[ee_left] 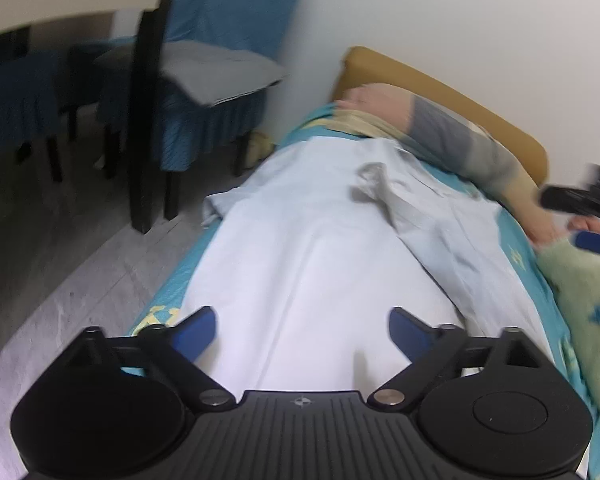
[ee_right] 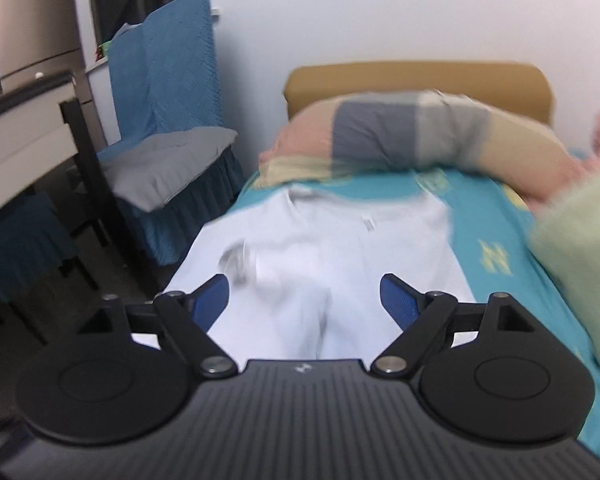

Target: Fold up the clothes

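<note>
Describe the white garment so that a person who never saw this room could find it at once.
Start from the bed with the teal sheet and the tan headboard against the white wall. The white garment lies spread along the middle of that sheet, below the striped pillow. It is the only plain pale cloth there; the pale green fabric at the right edge is coloured, and the pillow has grey and beige bands.

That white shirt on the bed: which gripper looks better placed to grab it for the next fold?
Probably the right gripper. Its jaws are open with a rumpled fold of the white shirt just ahead of them. The left gripper, also open, faces only flat, smooth cloth, which is harder to pinch.
</note>
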Demonstrator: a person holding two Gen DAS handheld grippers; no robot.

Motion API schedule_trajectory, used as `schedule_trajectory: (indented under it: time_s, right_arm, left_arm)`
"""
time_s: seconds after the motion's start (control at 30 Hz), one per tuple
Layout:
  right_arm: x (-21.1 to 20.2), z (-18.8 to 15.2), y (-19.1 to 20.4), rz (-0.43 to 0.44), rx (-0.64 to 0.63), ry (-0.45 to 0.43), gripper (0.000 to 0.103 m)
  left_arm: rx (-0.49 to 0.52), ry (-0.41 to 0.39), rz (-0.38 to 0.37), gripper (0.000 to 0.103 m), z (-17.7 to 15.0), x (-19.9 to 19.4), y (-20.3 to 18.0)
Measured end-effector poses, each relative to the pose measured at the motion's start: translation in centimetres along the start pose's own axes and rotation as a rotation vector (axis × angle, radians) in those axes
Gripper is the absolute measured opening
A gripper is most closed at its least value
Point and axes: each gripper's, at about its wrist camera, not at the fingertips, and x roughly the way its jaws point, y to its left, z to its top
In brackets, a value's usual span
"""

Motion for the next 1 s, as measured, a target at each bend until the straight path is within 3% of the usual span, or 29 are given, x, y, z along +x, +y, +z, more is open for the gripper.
schedule_trajectory:
  time_s: [0.1, 0.23, 0.3, 0.4, 0.5, 0.6, 0.67, 0.77, 1.0]
  right_arm:
    - [-7.0, -2.0, -1.2, -0.072, 0.055, 0.036, 0.084]
    - [-15.3, -4.1, -3.7, -0.074, 0.154, -0.019, 0.084]
    - [-18.2, -5.3, -4.9, -0.055, 0.194, -0.063, 0.084]
    - [-21.0, -7.4, -6.9, -0.054, 0.246, -0.112, 0.084]
    - [-21.2, -8.7, -9.2, -0.041, 0.287, -0.097, 0.084]
    - [-20.2, -9.2, -11.3, -0.042, 0.36, -0.049, 0.084]
    - [-19.8, -9.5, -12.2, -0.02, 0.407, -0.042, 0.084]
    - [-19.2, -10.1, -13.3, 0.016, 0.479, -0.027, 0.084]
    - [-18.3, -10.7, -14.7, 0.047, 0.549, -0.013, 0.084]
  left_arm:
    - [0.056, 0.002, -0.024, 0.088, -1.2, -2.4, -1.4]
    - [0.134, 0.025, -0.085, 0.088, -2.7, -5.6, -3.7]
    - [0.171, 0.072, -0.148, 0.088, -3.5, -6.7, -5.1]
    - [0.154, 0.206, -0.273, 0.072, -5.1, -7.3, -7.0]
    - [0.11, 0.356, -0.423, 0.065, -7.1, -7.0, -9.0]
    - [0.07, 0.495, -0.521, 0.051, -9.7, -6.2, -11.1]
    - [0.054, 0.575, -0.545, 0.044, -11.6, -5.5, -12.0]
    - [0.033, 0.671, -0.55, 0.044, -14.2, -4.1, -13.0]
    - [-0.044, 0.694, -0.569, 0.053, -15.3, -2.7, -13.4]
